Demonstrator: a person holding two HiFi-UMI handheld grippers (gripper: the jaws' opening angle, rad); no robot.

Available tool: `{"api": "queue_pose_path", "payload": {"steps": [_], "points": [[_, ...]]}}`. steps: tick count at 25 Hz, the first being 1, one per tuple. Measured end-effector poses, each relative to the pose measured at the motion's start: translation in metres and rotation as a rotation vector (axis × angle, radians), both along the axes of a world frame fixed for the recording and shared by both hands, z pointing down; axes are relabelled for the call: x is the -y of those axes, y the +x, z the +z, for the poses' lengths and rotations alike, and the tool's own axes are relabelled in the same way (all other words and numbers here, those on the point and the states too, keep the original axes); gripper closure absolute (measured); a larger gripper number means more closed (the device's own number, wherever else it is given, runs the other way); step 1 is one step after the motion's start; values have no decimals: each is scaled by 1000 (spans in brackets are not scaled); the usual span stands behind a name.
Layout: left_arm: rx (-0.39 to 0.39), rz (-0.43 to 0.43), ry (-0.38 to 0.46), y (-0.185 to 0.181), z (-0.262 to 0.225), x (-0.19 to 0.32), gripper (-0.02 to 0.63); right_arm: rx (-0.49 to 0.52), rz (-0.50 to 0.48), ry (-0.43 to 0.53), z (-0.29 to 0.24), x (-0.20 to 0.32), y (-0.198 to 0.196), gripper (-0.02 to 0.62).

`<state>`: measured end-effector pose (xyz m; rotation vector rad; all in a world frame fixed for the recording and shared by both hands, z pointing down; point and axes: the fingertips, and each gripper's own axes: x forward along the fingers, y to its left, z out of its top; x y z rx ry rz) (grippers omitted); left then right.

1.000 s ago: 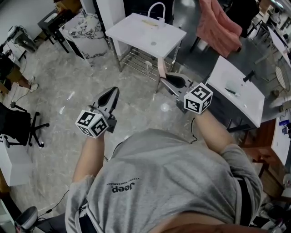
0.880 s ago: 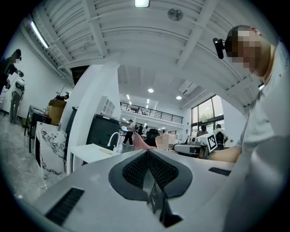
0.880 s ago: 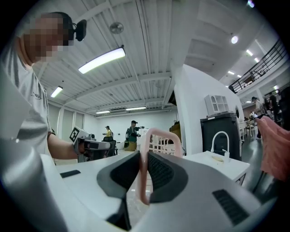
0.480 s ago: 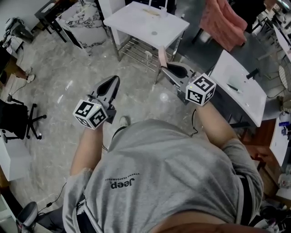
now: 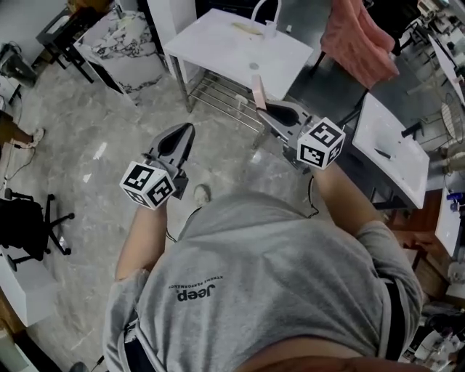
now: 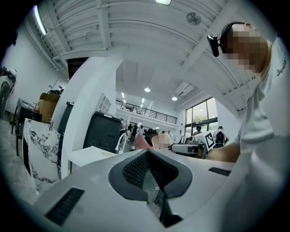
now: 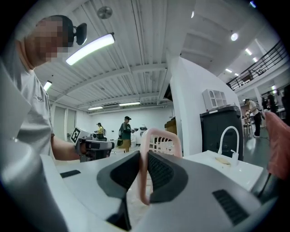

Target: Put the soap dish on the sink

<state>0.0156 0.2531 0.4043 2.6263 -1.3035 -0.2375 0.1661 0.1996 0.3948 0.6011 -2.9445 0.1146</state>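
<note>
- Soap dish [image 7: 144, 174]: pink, slatted, held on edge and off any surface, well short of the sink.
- Right gripper [image 7: 144, 156]: jaws closed narrowly on the dish's thin rim, pads pressing both faces; the rest of the dish sticks out past the tips.
- Left gripper [image 6: 147, 152]: jaws together, nothing in them, at 9 o'clock of the right one in the head view.
- Sink [image 5: 218, 43]: white top on a metal frame, at 12 o'clock of the right gripper, with a faucet [image 5: 265, 10] at its far edge. The task isn't done.
- Risk: the grip is on the rim only, so a bump or quick swing could pivot the dish or let it slip out onto the floor.
- Risk: the dish stands upright, so released without turning flat it would tip over or slide off.
- Risk: coming in too far could knock the faucet.
- Risk: second sink [image 5: 392, 156] at 3 o'clock, so the wrong one could be picked.
</note>
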Motion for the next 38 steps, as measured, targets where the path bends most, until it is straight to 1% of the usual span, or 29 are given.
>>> {"api": "queue_pose_path", "payload": {"steps": [5,9,13,17,22,25,31,34,38], "points": [[18,78,-9,-71,-10,79,591,-4,47,-4,-15,70,-78,486],[25,119,-12,-117,-14,133,591,8,79,-7,-23,123,-128,486],[37,149,-15,-148,-11,177,591,7,104,-14,-24,172,-158,486],[22,146,-37,-171,-5,218,591,0,113,-33,-20,212,-176,486],[27,124,-65,-180,6,272,591,6,105,-43,-12,273,-180,486],[29,93,-75,-179,9,308,591,13,82,-48,-7,313,-178,486],[47,4,-83,-163,13,416,591,-8,-1,-9,7,423,-167,486],[32,-39,-102,-158,11,465,591,-28,-32,-23,16,474,-167,486],[47,-66,-118,-156,11,511,591,-44,-53,-53,27,523,-176,486]]}}
